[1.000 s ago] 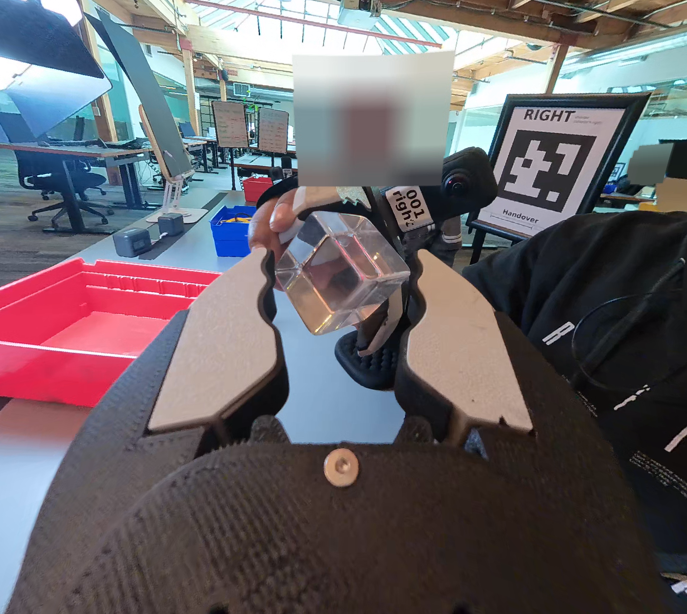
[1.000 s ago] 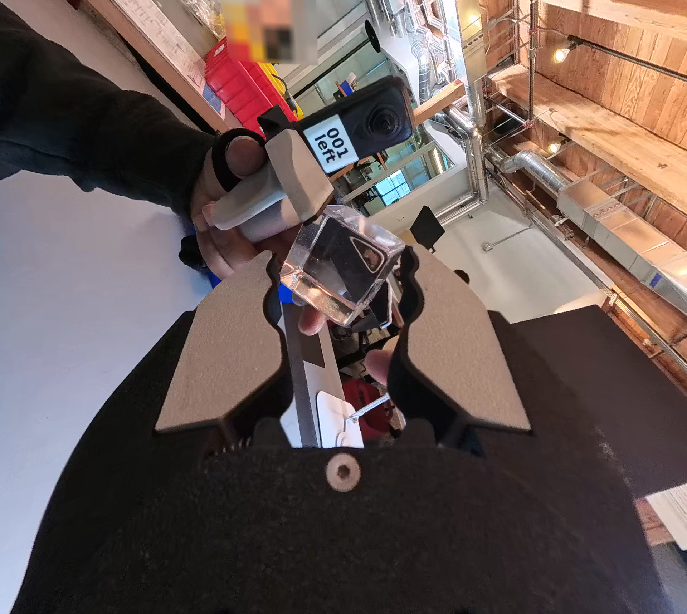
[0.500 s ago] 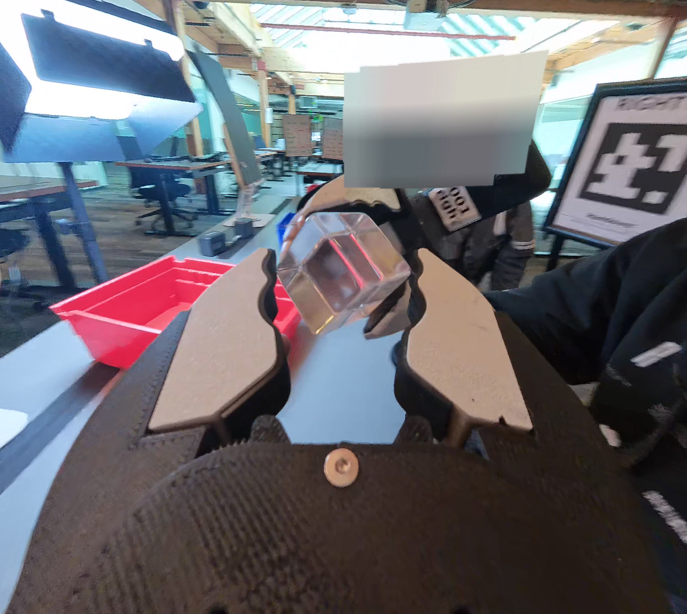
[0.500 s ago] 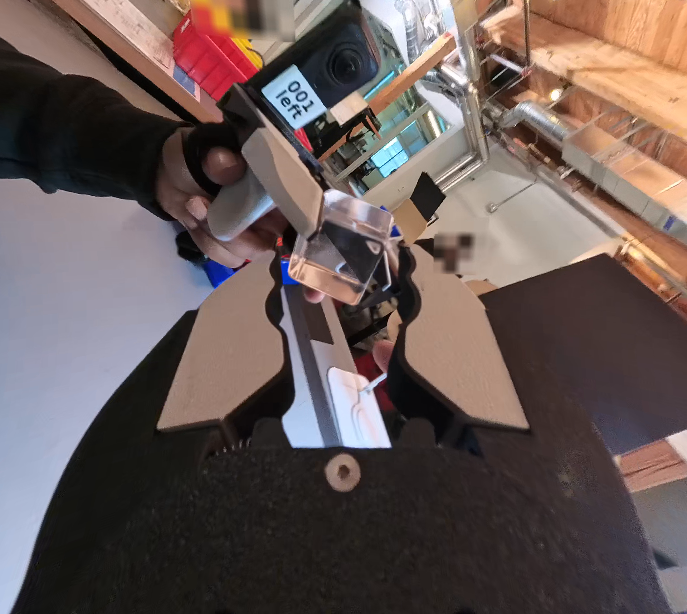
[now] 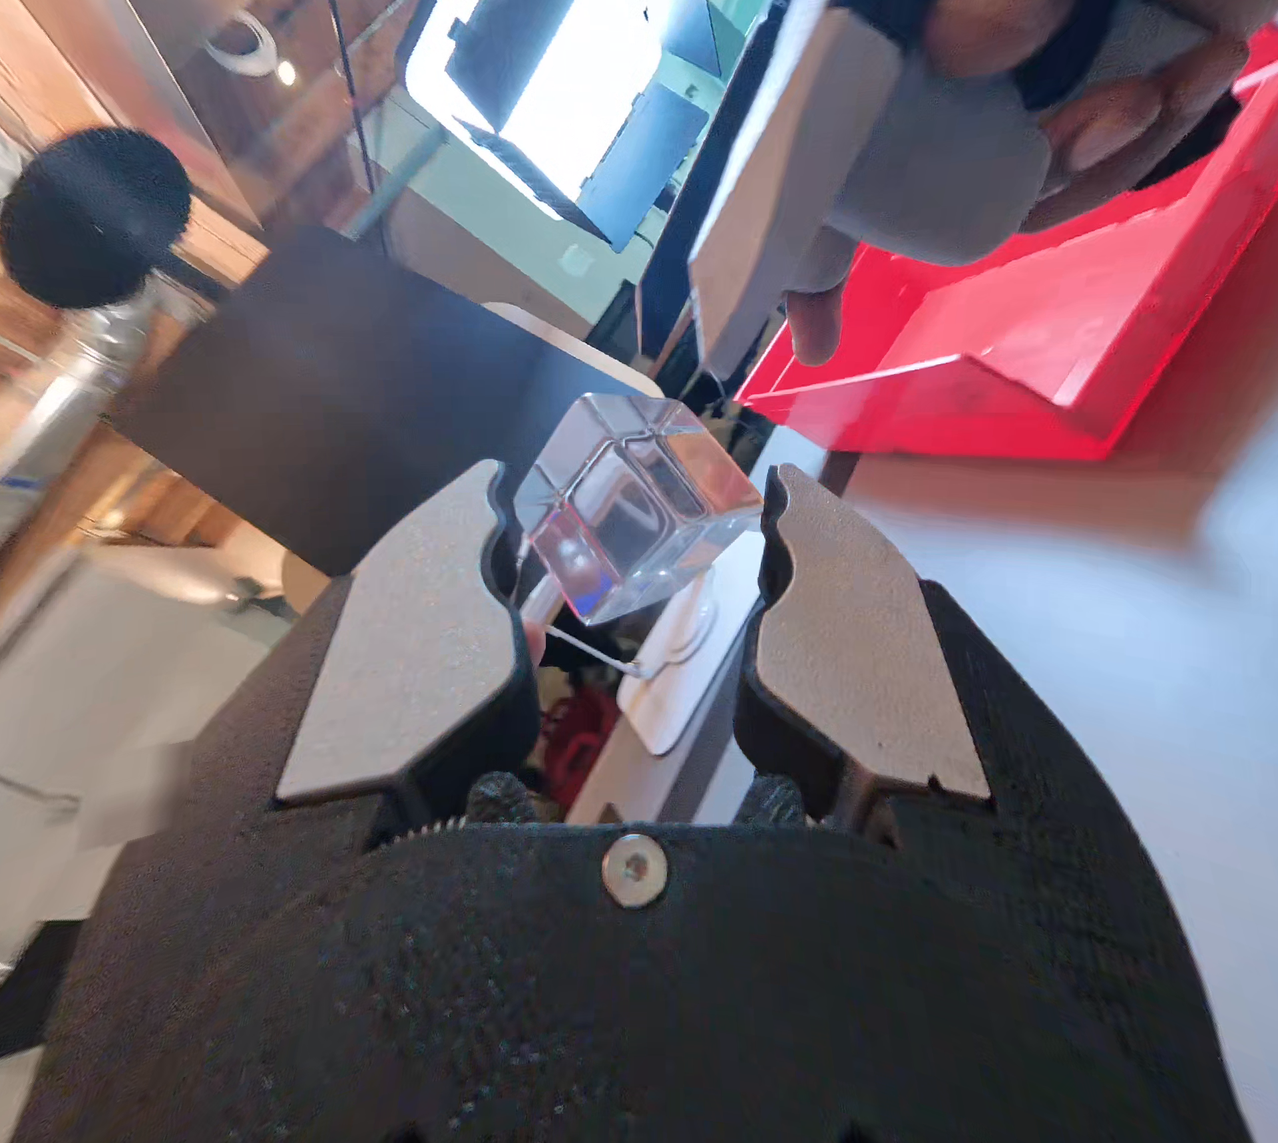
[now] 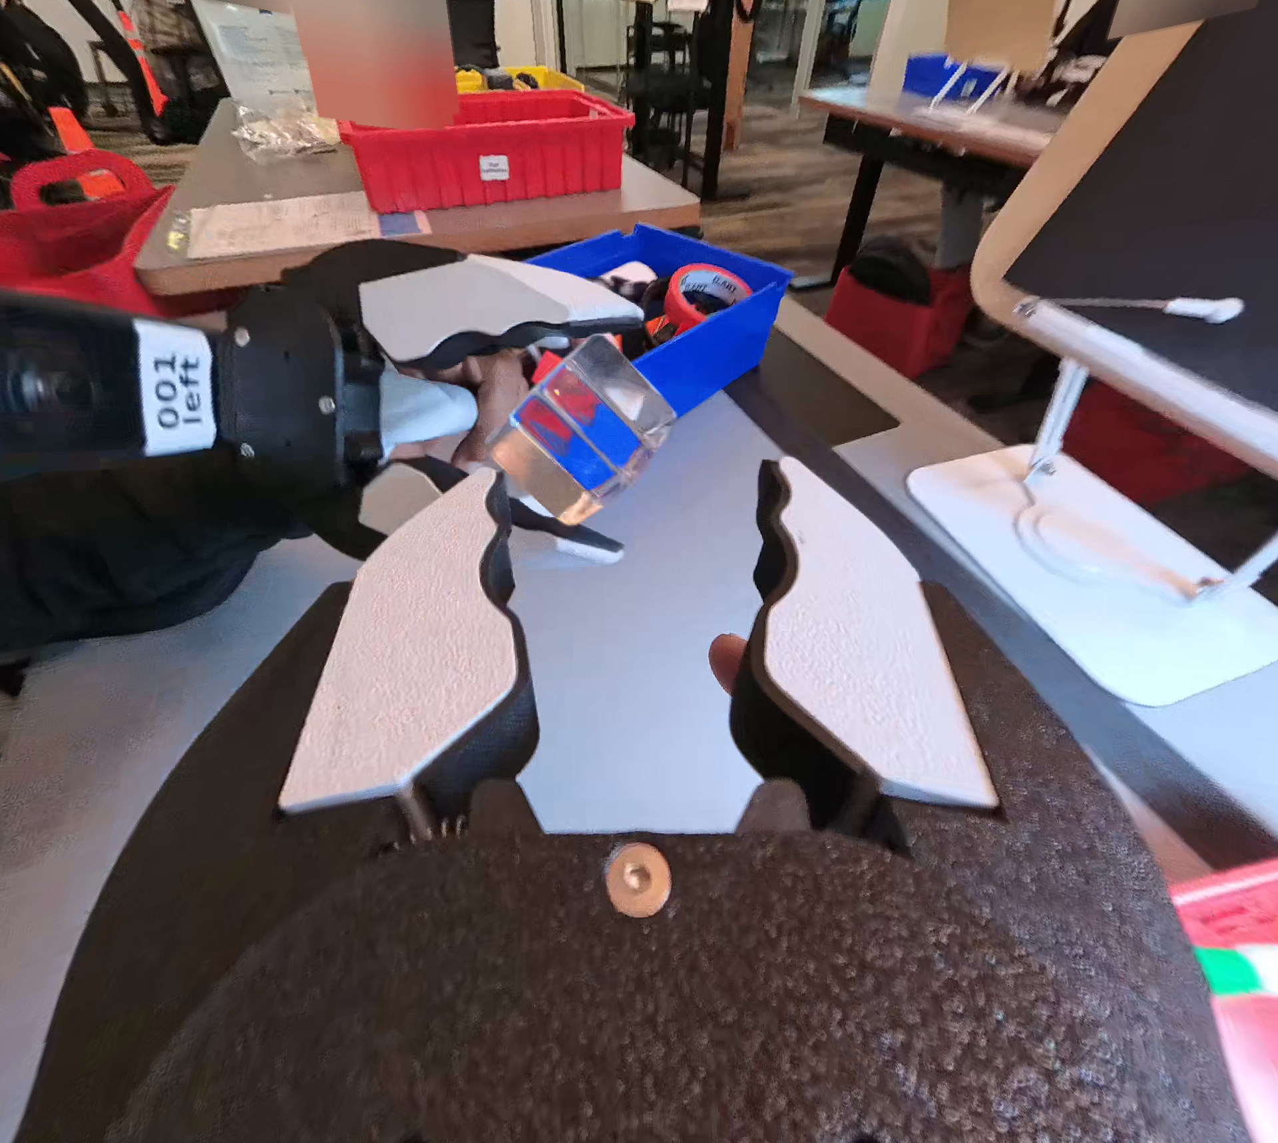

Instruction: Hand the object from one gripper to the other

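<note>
A clear plastic cube [image 5: 636, 501] sits between the grey pads of my left gripper [image 5: 633, 487], which is shut on it. In the right wrist view the left gripper [image 6: 622, 435] reaches in from the left and holds the cube [image 6: 588, 418] between its upper and lower fingers, above the grey table [image 6: 657, 660]. My right gripper [image 6: 633, 487] is open and empty, with its fingertips just short of the cube and not touching it. In the left wrist view one of the right gripper's fingers [image 5: 781, 176] and the hand holding it show at the upper right, apart from the cube.
A blue bin [image 6: 712, 314] holding a tape roll stands behind the cube. A red crate [image 6: 484, 155] sits on a farther table. A white stand base [image 6: 1106, 556] with a dark panel is at the right. A red tray [image 5: 1037, 349] lies beyond the left gripper. My two grippers' fingertips are within a few centimetres of each other.
Both grippers were closed around the cube. Now the right gripper has let go and drawn back, the cube stays in the left gripper, and both views have swung round.
</note>
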The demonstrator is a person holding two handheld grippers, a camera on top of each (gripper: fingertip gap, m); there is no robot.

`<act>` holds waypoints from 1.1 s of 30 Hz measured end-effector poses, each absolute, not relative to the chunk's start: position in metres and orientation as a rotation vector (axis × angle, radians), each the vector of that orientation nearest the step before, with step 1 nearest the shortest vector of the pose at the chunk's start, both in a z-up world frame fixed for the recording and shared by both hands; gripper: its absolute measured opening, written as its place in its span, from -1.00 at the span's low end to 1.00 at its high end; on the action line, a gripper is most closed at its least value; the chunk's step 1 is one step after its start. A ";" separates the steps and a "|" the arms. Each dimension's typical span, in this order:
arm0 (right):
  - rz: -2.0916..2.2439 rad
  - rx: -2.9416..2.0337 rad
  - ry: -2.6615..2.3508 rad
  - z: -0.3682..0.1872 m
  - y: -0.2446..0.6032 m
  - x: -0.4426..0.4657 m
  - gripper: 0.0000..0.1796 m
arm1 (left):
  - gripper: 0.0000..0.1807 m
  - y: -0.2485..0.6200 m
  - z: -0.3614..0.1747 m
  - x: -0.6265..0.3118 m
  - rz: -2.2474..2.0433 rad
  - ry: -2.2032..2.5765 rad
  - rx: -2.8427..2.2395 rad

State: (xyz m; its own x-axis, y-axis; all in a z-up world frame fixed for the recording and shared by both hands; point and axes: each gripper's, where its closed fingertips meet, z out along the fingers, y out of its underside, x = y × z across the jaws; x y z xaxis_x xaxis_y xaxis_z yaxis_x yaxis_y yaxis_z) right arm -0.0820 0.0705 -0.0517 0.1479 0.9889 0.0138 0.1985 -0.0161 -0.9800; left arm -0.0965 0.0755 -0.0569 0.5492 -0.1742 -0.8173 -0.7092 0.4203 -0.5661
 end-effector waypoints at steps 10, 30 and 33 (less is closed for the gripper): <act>1.181 -1.643 -1.248 -0.086 0.060 -0.103 -0.23 | -0.24 0.081 -0.072 -0.094 0.739 1.061 -0.948; 1.131 -1.382 -1.070 -0.061 0.100 -0.078 -0.48 | -0.41 0.082 -0.067 -0.097 -0.315 0.775 -1.387; 0.934 -1.253 -1.082 -0.055 0.106 -0.072 -0.48 | -0.41 0.080 -0.059 -0.102 -0.741 0.604 -1.443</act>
State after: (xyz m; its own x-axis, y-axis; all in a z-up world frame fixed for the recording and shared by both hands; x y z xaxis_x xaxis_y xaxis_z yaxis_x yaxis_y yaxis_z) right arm -0.0717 0.1059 -0.0551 0.2509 0.9618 0.1095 0.0324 0.1047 -0.9940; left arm -0.1023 0.0798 -0.0588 0.6465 -0.7598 0.0691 0.0848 -0.0184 -0.9962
